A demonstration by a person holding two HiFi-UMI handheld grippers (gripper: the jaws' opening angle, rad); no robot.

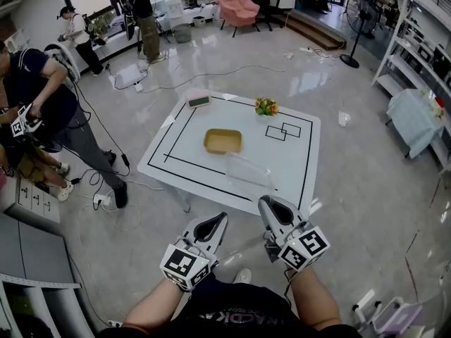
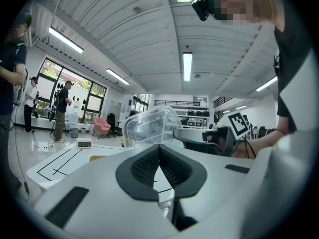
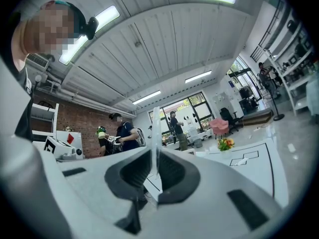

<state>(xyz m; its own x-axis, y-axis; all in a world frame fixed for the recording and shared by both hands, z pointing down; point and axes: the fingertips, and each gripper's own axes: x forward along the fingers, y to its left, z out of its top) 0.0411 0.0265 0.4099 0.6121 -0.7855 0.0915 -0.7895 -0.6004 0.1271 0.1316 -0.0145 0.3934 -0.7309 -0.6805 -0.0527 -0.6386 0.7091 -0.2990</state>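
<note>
Right claw (image 1: 270, 204) is clamped on the clear plastic container (image 1: 248, 169). Head view puts the container over the near edge of the white worktop (image 1: 299, 153), just ahead of that claw. I can't tell from there whether it rests on the surface.

Right gripper view shows only a thin clear wall (image 3: 155, 128), edge-on, pinched between the pads. The container's shape is unreadable there.

Left gripper view fills that in. The container (image 2: 149, 126) is a rounded see-through tub seen side-on and tilted, with the right claw (image 2: 209, 136) gripping its right end.

Left claw (image 1: 215, 222) has its pads pressed together with nothing between them (clear in its own view (image 2: 159, 151)). In head view it sits off the worktop's near edge, beside the right claw and apart from the container.

Rest of the worktop, head view:
- Yellow tray (image 1: 223, 141) at centre, just beyond the container and not touching it.
- Small digital timer (image 1: 199, 101) at the far left corner, also visible in the left gripper view (image 2: 83, 144).
- Bunch of flowers (image 1: 266, 106) on the far edge, visible in the right gripper view (image 3: 225, 143) but not the left.

Pink armchair (image 1: 237, 5) stands far back on the floor. Only the head view shows the black taped outlines as a full layout.
</note>
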